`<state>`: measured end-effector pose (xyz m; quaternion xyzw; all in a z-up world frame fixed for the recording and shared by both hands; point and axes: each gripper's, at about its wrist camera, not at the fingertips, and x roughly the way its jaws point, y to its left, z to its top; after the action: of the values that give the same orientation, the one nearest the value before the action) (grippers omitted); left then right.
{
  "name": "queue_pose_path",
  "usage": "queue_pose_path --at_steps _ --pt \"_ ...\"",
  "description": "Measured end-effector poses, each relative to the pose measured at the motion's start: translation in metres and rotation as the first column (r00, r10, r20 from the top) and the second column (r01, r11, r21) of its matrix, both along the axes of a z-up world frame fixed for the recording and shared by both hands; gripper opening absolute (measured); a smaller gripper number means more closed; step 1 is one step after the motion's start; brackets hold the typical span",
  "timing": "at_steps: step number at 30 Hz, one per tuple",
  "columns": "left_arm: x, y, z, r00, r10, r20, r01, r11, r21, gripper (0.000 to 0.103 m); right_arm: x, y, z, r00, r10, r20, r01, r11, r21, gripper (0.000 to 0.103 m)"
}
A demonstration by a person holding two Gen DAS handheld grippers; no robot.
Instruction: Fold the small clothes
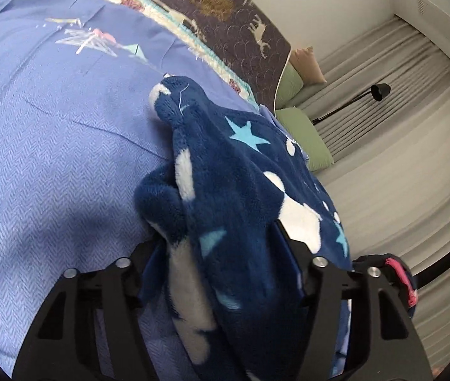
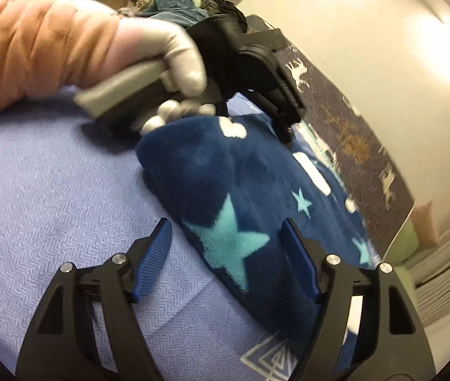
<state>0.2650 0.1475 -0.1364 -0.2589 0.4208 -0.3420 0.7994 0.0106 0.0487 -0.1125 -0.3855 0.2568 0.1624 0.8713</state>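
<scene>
A blue bedspread (image 1: 50,158) covers the bed, and on it lies a navy fleece garment (image 2: 225,190) with stars. Fleece fills the left gripper (image 1: 225,254) between jaws standing partly apart; whether they pinch it I cannot tell. The right gripper (image 2: 228,263) straddles the garment's edge, wide open, pads clear.

The fleece garment (image 1: 241,190) drapes over the left gripper (image 1: 225,273), hiding its jaws; the gloved hand (image 2: 174,54) at upper left is motion-blurred
</scene>
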Motion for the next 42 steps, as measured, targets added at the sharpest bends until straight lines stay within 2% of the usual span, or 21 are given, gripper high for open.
queue_pose_path --at_steps 5,19,22,24,25,27,28,29,31,32,33,34,35,36,41,42 --pt "-0.003 -0.004 0.001 0.999 0.016 0.030 -0.017 0.999 0.039 0.056 0.019 -0.017 0.006 0.993 -0.096 -0.065 0.101 0.991 0.091 0.073" --pt "-0.003 -0.004 0.002 0.999 0.022 0.039 -0.024 0.999 0.046 0.056 0.021 -0.057 0.016 0.970 -0.173 -0.168 0.208 0.954 0.218 0.075" --pt "-0.004 -0.004 0.003 0.999 0.025 0.040 -0.027 0.999 0.046 0.056 0.015 -0.069 0.022 0.966 -0.200 -0.167 0.236 0.943 0.236 0.075" --pt "-0.005 -0.004 0.003 0.999 0.027 0.041 -0.029 0.998 0.047 0.056 0.011 -0.084 0.032 0.965 -0.234 -0.121 0.258 0.933 0.250 0.075" --pt "-0.005 -0.004 0.003 0.999 0.027 0.042 -0.029 0.998 0.049 0.056 0.009 -0.093 0.042 0.962 -0.256 -0.098 0.273 0.921 0.279 0.075" --pt "-0.005 -0.005 0.003 0.999 0.027 0.043 -0.029 0.998 0.050 0.056 0.010 -0.123 0.066 0.945 -0.315 -0.089 0.324 0.855 0.405 0.075" --pt "-0.005 -0.005 0.003 0.999 0.027 0.042 -0.029 0.998 0.050 0.056 0.012 -0.139 0.075 0.933 -0.342 -0.108 0.352 0.811 0.468 0.075" --pt "-0.005 -0.005 0.003 0.999 0.027 0.043 -0.029 0.998 0.051 0.056 0.019 -0.160 0.084 0.913 -0.376 -0.156 0.396 0.734 0.551 0.073" --pt "-0.006 -0.005 0.003 0.999 0.028 0.044 -0.030 0.998 0.053 0.056 0.034 -0.189 0.083 0.877 -0.407 -0.255 0.470 0.619 0.629 0.051" --pt "-0.006 -0.005 0.003 0.999 0.027 0.044 -0.030 0.998 0.052 0.056 0.046 -0.200 0.072 0.854 -0.407 -0.323 0.514 0.571 0.640 0.033" --pt "-0.006 -0.005 0.003 0.999 0.027 0.044 -0.030 0.998 0.051 0.056 0.058 -0.205 0.058 0.830 -0.398 -0.392 0.558 0.550 0.622 0.024" --pt "-0.006 -0.005 0.003 0.999 0.027 0.044 -0.029 0.998 0.051 0.056 0.070 -0.207 0.036 0.795 -0.377 -0.475 0.606 0.542 0.582 0.023" --pt "-0.006 -0.005 0.003 0.999 0.027 0.045 -0.030 0.998 0.053 0.056 0.079 -0.208 0.015 0.773 -0.350 -0.529 0.628 0.542 0.558 0.023" --pt "-0.006 -0.005 0.003 0.999 0.027 0.046 -0.030 0.998 0.054 0.056 0.074 -0.212 0.007 0.803 -0.332 -0.495 0.593 0.529 0.607 0.022" --pt "-0.005 -0.005 0.002 0.999 0.028 0.045 -0.030 0.998 0.051 0.057 0.074 -0.211 0.031 0.762 -0.330 -0.558 0.635 0.551 0.541 0.022" --pt "-0.005 -0.005 0.002 0.999 0.028 0.045 -0.030 0.998 0.050 0.057 0.079 -0.211 0.043 0.757 -0.334 -0.562 0.642 0.545 0.540 0.023"
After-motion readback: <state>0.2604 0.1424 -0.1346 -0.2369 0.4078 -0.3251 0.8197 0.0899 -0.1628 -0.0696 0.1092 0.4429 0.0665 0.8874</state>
